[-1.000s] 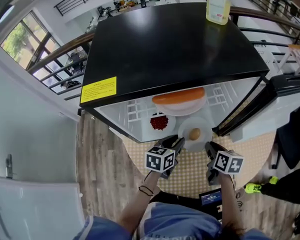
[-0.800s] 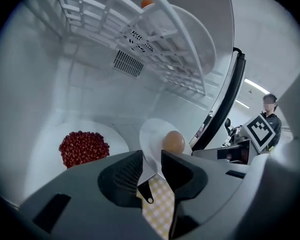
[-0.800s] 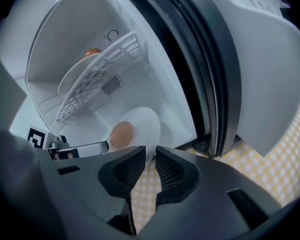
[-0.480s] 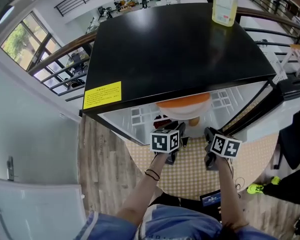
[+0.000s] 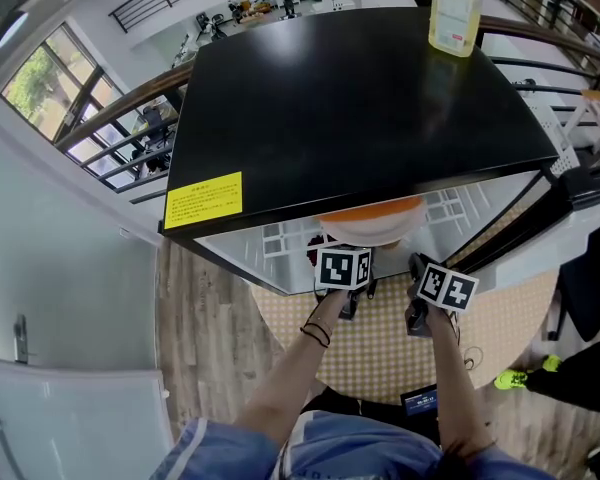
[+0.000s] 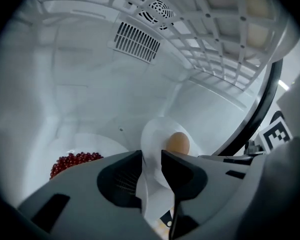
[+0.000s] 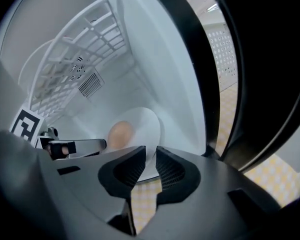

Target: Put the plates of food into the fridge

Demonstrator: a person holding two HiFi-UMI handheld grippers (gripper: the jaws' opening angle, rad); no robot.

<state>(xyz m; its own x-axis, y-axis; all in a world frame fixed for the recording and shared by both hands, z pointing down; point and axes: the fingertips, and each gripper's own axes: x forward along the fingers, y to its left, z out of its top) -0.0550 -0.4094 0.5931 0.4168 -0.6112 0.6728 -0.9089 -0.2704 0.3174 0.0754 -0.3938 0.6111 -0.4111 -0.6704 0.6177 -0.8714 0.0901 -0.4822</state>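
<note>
Together we hold the round white plate (image 6: 156, 132), brown egg (image 6: 178, 143) on it, face up inside the white fridge (image 6: 90, 94); left gripper (image 6: 151, 157) and right gripper (image 7: 150, 152) pinch its near rim.

The left gripper (image 6: 151, 160) pinches the rim of a white plate (image 6: 157, 134) inside a white fridge (image 6: 80, 94). A brown egg (image 6: 178, 144) sits on the plate. Some red berries (image 6: 72, 161) lie to the left. A vent (image 6: 136, 42) is on the back wall, and a white rack (image 6: 215, 39) is up above.
</note>
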